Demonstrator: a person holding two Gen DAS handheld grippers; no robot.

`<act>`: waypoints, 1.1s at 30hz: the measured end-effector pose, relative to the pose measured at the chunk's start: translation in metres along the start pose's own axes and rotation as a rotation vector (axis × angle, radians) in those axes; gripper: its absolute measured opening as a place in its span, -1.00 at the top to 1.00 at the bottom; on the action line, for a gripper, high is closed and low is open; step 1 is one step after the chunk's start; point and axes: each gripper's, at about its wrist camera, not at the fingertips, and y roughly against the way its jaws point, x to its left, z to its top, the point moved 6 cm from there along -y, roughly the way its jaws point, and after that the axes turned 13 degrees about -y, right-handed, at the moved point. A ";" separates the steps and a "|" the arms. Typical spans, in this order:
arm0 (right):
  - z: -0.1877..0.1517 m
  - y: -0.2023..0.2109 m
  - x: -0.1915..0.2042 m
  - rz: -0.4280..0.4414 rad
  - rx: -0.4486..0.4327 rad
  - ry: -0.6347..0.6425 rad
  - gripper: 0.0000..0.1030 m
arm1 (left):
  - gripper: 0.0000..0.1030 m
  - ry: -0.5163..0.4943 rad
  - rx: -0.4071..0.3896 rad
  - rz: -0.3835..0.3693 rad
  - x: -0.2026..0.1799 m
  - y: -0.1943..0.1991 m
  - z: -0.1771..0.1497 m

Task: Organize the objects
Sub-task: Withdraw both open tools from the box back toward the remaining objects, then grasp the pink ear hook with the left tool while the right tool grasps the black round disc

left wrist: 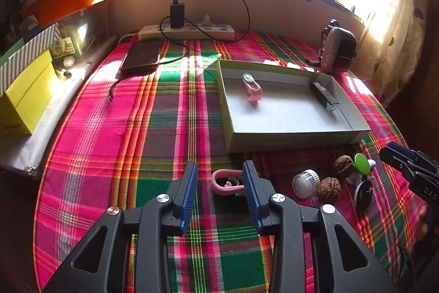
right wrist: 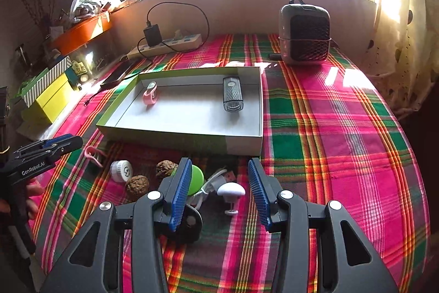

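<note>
Closest to me, the left gripper (left wrist: pixel 221 183) hangs over the plaid tablecloth (left wrist: pixel 131 144) with its blue pads spread wide and nothing between them; the pink hook (left wrist: pixel 226 182) lies on the cloth just past its tips, partly behind the right-hand pad. That hook looks like light, springy plastic, thin in section, so I'd expect it to skid on the cloth unless taken across its straight shank rather than the curled end. The right gripper (right wrist: pixel 219 184) also stands open and empty, above the little heap: a white mushroom-shaped knob (right wrist: pixel 231 190) sits between its pads but untouched, with a green cap (right wrist: pixel 198 179) behind the left pad. The knob looks smooth and rounded, likely to squirt out of a pinch; the stalk below the head seems the safer hold. Beside these lie two walnuts (right wrist: pixel 137 184), hard, ridged and light, easy to grip across the seam, and a small white jar (right wrist: pixel 121 170) on its side, which could roll. Just beyond the heap sits the shallow cardboard tray (right wrist: pixel 244 146), already holding a second pink piece (right wrist: pixel 150 96) and a black flashlight (right wrist: pixel 231 98). Farther back are a small heater (right wrist: pixel 304 35) and a power strip (right wrist: pixel 167 44) by the window wall.
</note>
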 end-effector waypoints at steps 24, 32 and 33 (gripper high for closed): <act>-0.039 0.006 0.005 0.047 0.050 0.026 -0.07 | 0.31 0.003 -0.010 -0.180 -0.003 -0.026 -0.001; -0.040 0.004 0.006 0.043 0.054 0.024 -0.07 | 0.31 -0.009 0.006 -0.232 -0.013 -0.017 -0.013; -0.040 0.003 0.007 0.042 0.055 0.025 -0.07 | 0.31 -0.016 0.007 -0.236 -0.016 -0.015 -0.015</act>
